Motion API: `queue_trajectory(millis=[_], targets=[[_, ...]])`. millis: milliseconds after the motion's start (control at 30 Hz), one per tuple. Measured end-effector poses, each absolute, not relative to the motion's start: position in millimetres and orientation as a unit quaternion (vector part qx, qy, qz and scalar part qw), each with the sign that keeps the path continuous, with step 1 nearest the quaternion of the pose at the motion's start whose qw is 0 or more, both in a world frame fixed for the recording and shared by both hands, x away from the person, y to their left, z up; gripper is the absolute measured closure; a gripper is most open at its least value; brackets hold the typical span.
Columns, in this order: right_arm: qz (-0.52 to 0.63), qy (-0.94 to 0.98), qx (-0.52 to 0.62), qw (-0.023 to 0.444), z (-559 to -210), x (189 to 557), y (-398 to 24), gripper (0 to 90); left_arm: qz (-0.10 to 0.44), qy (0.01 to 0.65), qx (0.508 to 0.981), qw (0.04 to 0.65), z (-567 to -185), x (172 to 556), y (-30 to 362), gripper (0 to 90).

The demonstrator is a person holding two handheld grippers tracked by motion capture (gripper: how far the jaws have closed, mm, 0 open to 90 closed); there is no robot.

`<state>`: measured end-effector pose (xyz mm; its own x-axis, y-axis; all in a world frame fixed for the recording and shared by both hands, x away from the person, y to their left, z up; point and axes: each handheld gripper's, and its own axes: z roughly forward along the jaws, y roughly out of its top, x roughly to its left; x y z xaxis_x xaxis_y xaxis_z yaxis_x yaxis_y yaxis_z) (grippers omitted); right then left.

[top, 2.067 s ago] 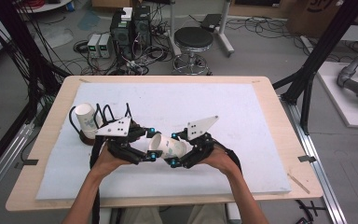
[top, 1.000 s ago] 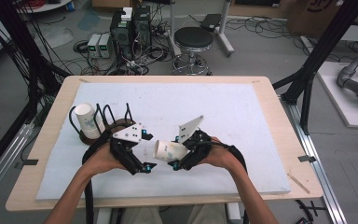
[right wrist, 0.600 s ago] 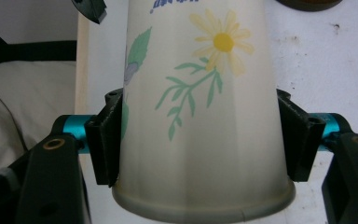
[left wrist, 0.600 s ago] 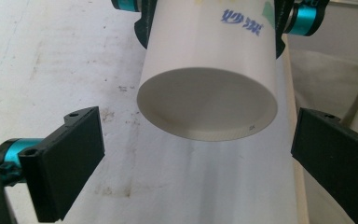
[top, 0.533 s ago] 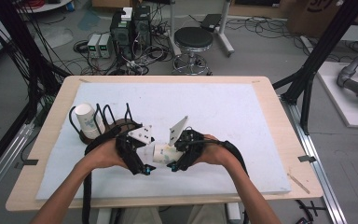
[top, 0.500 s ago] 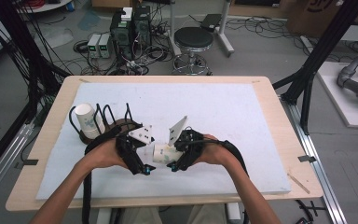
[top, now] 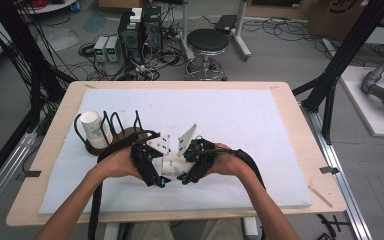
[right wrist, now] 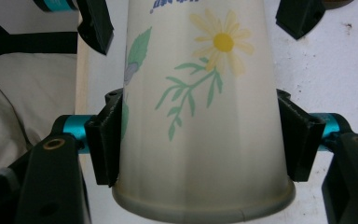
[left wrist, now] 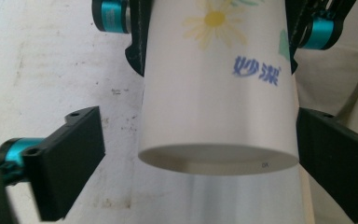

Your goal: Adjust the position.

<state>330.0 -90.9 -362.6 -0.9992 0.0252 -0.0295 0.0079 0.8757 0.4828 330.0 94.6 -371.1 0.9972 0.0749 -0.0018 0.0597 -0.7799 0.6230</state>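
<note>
A white paper cup (top: 173, 165) printed with a yellow daisy lies level between my two grippers, above the white mat. My right gripper (right wrist: 200, 140) is shut on the cup (right wrist: 200, 93) near its rolled rim, and its pads (right wrist: 105, 144) press both sides. The cup's base (left wrist: 219, 161) points at my left gripper (left wrist: 199, 126). Those jaws have just been closing and stand open around the base end. Its left pad (left wrist: 74, 149) is clear of the cup wall. In the high view the left gripper (top: 163, 173) and right gripper (top: 184, 168) nearly touch.
A stack of paper cups (top: 95, 129) stands in a brown holder with black wire loops (top: 126, 125) at the left of the mat (top: 260, 125). A thin stick (top: 320, 196) lies on the wooden table edge at the right. Cables trail from both grippers.
The two grippers have drawn together and a little toward the near edge. Much of the cup was visible between them before; now the left jaws surround its base end.
</note>
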Motion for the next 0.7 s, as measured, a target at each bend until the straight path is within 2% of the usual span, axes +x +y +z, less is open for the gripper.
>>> queue_trajectory(millis=[67, 233, 300, 367, 700], targets=[[0.250, 0.968, 0.008, 0.018, -362.9, 330.3, -90.5, 29.6, 0.008, 0.030, 0.942, 0.335, -370.2, 330.8, 93.5, 18.3], [0.248, 0.969, 0.006, 0.018, -363.5, 330.4, -89.8, 29.6, 0.005, 0.019, 0.943, 0.334, -371.4, 331.8, 92.4, 21.0], [0.248, 0.969, 0.006, 0.016, -363.6, 330.0, -89.5, 29.6, -0.002, 0.015, 0.941, 0.338, -371.1, 330.8, 92.5, 29.8], [0.247, 0.969, 0.005, 0.019, -363.6, 330.2, -89.4, 29.6, 0.003, 0.004, 0.943, 0.332, -370.2, 330.5, 92.5, 33.7], [0.250, 0.968, 0.002, 0.022, -363.8, 331.0, -89.5, 28.2, 0.007, 0.005, 0.943, 0.334, -369.9, 330.7, 93.7, 35.2]])
